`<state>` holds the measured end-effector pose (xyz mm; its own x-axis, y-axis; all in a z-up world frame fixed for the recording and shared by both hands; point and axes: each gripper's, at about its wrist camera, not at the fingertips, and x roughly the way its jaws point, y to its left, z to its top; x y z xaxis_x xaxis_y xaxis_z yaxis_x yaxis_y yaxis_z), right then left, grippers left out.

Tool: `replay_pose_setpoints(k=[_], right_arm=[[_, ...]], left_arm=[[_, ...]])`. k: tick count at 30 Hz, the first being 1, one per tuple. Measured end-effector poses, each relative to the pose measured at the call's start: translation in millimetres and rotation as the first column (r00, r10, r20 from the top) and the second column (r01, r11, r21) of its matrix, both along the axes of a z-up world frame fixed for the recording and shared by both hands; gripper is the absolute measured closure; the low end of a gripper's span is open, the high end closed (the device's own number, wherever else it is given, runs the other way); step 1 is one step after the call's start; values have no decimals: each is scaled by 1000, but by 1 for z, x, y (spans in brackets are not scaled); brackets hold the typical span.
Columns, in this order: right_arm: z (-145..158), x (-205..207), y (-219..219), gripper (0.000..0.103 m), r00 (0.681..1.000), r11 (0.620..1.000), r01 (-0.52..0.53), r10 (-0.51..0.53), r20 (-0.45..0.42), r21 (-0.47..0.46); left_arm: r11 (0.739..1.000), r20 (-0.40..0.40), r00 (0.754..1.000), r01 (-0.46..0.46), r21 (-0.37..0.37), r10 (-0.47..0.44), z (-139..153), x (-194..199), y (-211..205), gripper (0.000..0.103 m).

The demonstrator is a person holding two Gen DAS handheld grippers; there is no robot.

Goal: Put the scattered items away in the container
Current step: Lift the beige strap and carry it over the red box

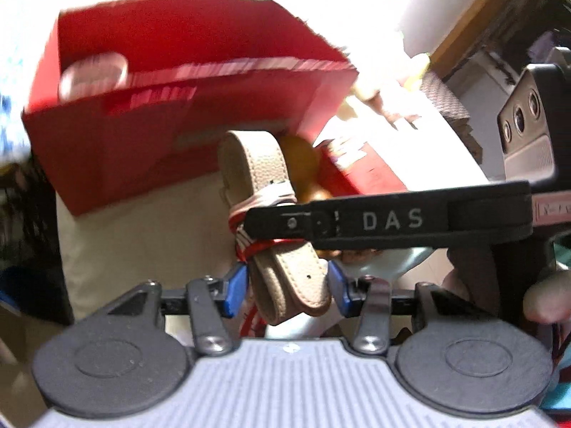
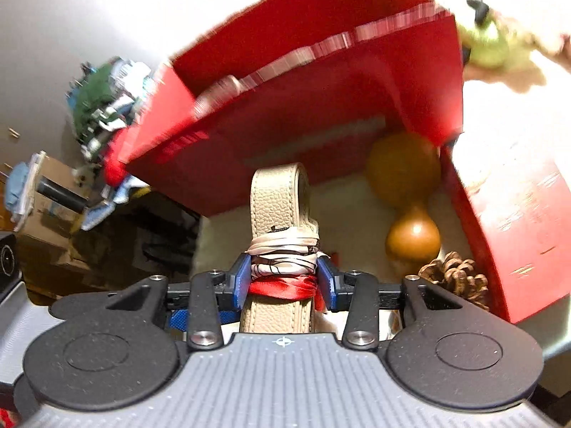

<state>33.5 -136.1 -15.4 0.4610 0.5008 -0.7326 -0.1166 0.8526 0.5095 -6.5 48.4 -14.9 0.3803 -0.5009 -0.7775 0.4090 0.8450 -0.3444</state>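
- Two grippers meet on one beige strap (image 2: 278, 199) bound with a red-and-white scarf (image 2: 283, 267).
- The right gripper (image 2: 285, 283) is clamped on the strap at the scarf.
- The left gripper (image 1: 287, 287) has blue pads either side of the strap's lower end; contact unclear, I cannot tell.
- The red box (image 1: 117, 149), at 11 o'clock in the left view, holds something pale.
- Judgement: early; the strap, gourd (image 2: 410, 210) and pinecone (image 2: 456, 280) at 3 o'clock are still outside.

red box (image 2: 321, 114): 1 | beige strap (image 2: 278, 199): 1 | gourd (image 2: 410, 210): 1 | pine cone (image 2: 456, 278): 1 | grippers: 2
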Motion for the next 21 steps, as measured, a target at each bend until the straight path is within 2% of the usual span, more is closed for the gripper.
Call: replay_pose_setpoints(k=[5, 9, 12, 16, 19, 21], right_arm=[[43, -15, -14, 60, 992, 999, 26, -29, 125, 30], [70, -9, -17, 60, 974, 997, 37, -50, 222, 61], [90, 5, -16, 60, 948, 997, 30, -51, 313, 72], [113, 33, -8, 60, 896, 997, 10, -42, 442, 76], [118, 59, 0, 60, 863, 999, -18, -10, 505, 50], [112, 78, 7, 60, 858, 999, -37, 17, 513, 28]], left_arm=[[999, 123, 992, 34, -17, -32, 45, -9, -7, 56], [999, 212, 977, 39, -18, -34, 79, 1, -9, 57], [1000, 288, 957, 23, -1, -22, 103, 19, -12, 57], [999, 388, 921, -27, 23, 16, 128, 48, -12, 57], [997, 397, 916, -70, 24, 55, 134, 77, -8, 57], [995, 373, 925, -98, 34, 78, 128, 99, -7, 57]])
